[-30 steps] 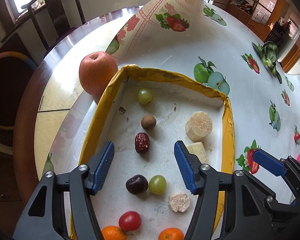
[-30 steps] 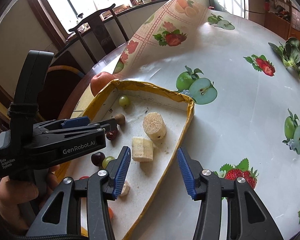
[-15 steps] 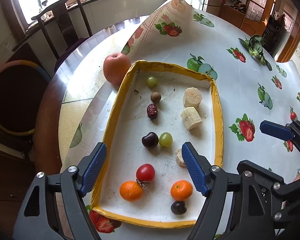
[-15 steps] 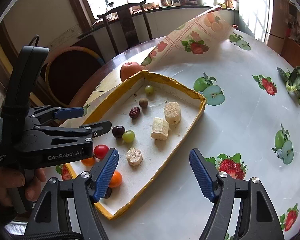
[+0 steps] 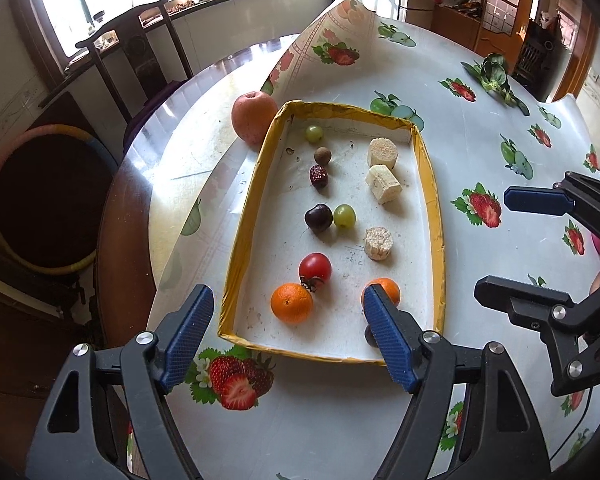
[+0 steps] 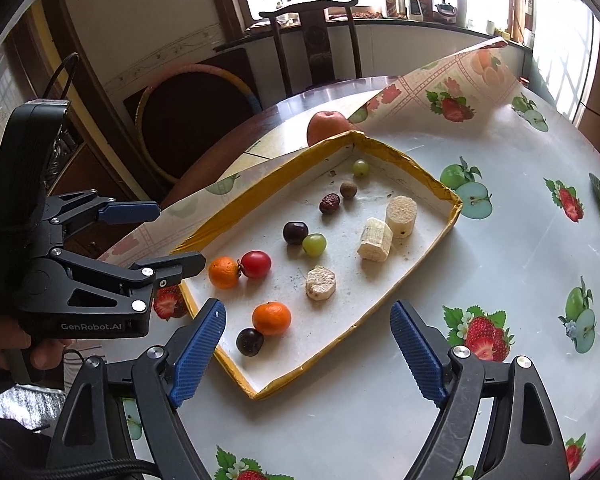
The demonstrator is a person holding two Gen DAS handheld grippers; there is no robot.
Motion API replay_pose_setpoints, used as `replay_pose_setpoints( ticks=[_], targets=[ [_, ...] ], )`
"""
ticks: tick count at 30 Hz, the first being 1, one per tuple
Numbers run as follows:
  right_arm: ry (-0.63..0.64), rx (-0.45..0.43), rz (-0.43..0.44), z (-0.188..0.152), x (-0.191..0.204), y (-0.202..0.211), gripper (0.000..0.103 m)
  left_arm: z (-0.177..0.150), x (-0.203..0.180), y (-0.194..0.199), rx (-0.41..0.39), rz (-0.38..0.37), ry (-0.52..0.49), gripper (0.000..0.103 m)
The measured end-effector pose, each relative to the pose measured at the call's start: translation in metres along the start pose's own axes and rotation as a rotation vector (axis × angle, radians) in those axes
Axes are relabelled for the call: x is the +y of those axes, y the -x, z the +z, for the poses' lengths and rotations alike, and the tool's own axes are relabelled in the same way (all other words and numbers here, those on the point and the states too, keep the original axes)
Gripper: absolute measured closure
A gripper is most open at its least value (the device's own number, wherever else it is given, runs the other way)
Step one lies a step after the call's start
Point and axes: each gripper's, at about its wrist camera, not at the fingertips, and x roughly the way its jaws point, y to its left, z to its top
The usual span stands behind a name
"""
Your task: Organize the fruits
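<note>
Yellow-rimmed white cardboard tray [image 5: 247, 216] now sits whole in both views; a second ago the cameras were low over its far half, so both hands have pulled back and up. Left gripper [image 5: 286, 338] went from mid to wide, nothing between the blue pads. Right gripper [image 6: 308, 356] is opening, also empty. Reads as a release and retreat: fruit lies in loose pairs, two small oranges [image 5: 291, 303] at 6 o'clock, red cherry tomato [image 5: 315, 266] touching one, dark cherry [image 5: 318, 218] beside green grape [image 5: 344, 215] mid-tray, pale banana chunks [image 5: 383, 183] at 2. Big red apple [image 5: 254, 117] is outside, against the 11 o'clock corner, likely next. Surface: glossy fruit-print tablecloth [image 6: 500, 264], far edge curled up, over a round wooden table; chair and window counter behind.
</note>
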Motion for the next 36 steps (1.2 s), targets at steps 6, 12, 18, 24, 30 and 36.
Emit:
replay_pose_setpoints(
  ticks=[6, 12, 18, 24, 30, 36],
  targets=[
    [0.109, 0.021, -0.004, -0.005, 0.018, 0.003, 0.013, -0.013, 0.003, 0.015, -0.018, -0.009, 0.009, 0.025],
    [0.139, 0.043, 0.014, -0.009, 0.025, 0.002, 0.009, -0.023, 0.005, 0.019, -0.013, 0.002, 0.010, 0.025],
    [0.147, 0.047, 0.002, -0.011, 0.027, 0.002, 0.009, -0.028, 0.004, 0.020, -0.001, -0.002, 0.012, 0.025],
    [0.149, 0.041, -0.014, -0.014, 0.028, 0.004, 0.009, -0.027, 0.006, 0.020, 0.000, 0.009, 0.029, 0.025],
    [0.152, 0.040, -0.019, -0.015, 0.028, 0.005, 0.009, -0.026, 0.007, 0.020, -0.003, -0.013, 0.041, 0.025],
    [0.154, 0.031, -0.017, -0.014, 0.028, 0.007, 0.009, -0.025, 0.003, 0.025, -0.033, -0.002, 0.024, 0.025]
  ],
)
